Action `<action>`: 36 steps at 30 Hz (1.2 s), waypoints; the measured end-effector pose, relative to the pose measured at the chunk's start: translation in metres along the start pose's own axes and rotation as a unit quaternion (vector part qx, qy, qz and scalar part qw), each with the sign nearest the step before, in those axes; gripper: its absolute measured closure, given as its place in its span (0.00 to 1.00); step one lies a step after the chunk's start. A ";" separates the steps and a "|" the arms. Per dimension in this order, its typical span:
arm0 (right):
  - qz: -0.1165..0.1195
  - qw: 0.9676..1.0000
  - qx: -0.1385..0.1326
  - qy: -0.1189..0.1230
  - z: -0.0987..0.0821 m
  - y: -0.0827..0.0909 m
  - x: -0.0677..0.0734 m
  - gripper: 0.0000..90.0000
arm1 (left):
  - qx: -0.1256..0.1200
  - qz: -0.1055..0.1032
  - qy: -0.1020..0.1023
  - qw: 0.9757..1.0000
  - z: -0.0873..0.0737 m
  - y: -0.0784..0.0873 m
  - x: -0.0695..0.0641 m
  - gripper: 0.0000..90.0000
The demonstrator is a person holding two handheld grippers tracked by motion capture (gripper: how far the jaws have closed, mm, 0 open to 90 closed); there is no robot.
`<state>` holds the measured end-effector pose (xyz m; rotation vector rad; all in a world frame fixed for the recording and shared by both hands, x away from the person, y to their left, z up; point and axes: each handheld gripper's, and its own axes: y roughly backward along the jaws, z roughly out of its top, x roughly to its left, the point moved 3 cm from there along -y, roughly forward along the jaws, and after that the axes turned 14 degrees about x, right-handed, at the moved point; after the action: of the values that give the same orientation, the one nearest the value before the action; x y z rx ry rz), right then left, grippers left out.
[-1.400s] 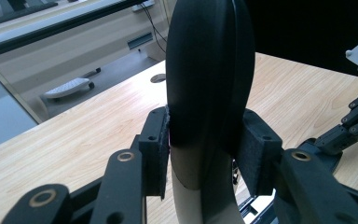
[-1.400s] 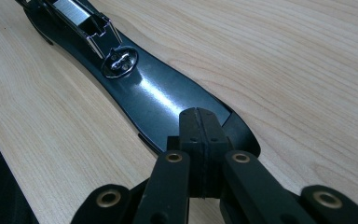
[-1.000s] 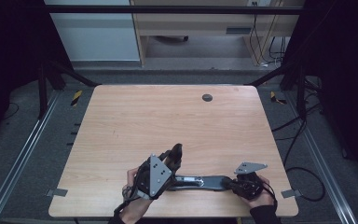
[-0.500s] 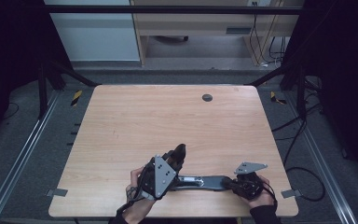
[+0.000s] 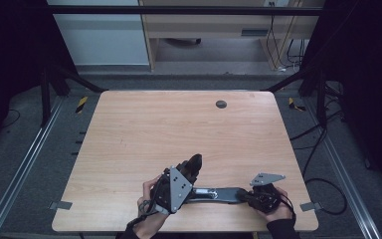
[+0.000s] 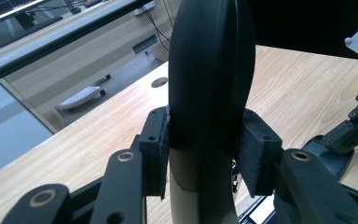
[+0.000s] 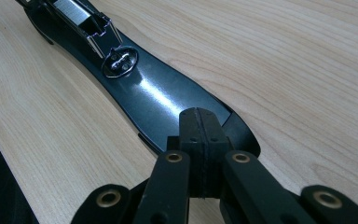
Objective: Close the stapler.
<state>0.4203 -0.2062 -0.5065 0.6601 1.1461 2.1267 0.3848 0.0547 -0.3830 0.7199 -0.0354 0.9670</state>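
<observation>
One black stapler [image 5: 214, 193] is opened out near the front edge of the wooden worktop [image 5: 179, 129], its base lying flat with the metal staple channel [image 7: 81, 16] exposed. Its upper arm [image 6: 209, 74] is raised and clamped between the pads of the left claw [image 5: 191, 167]. The tail end of the base is pressed down by the right claw [image 7: 199, 126], whose jaws are closed together. Farther back, a small round grommet [image 5: 221, 104] is set into the worktop.
</observation>
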 end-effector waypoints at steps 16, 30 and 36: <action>0.000 1.000 0.000 0.000 0.000 0.000 0.000 1.00 | 0.003 0.012 -0.013 1.000 0.004 -0.006 -0.010 0.64; -0.002 1.000 0.002 0.000 0.000 0.000 0.000 1.00 | 0.003 0.024 -0.026 0.999 0.006 -0.009 -0.017 0.64; -0.002 1.000 0.002 0.002 0.000 0.000 0.000 1.00 | 0.004 0.032 -0.036 0.999 0.007 -0.012 -0.022 0.64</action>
<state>0.4201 -0.2065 -0.5064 0.6559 1.1526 2.1236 0.3827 0.0304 -0.3912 0.7641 -0.1181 1.0019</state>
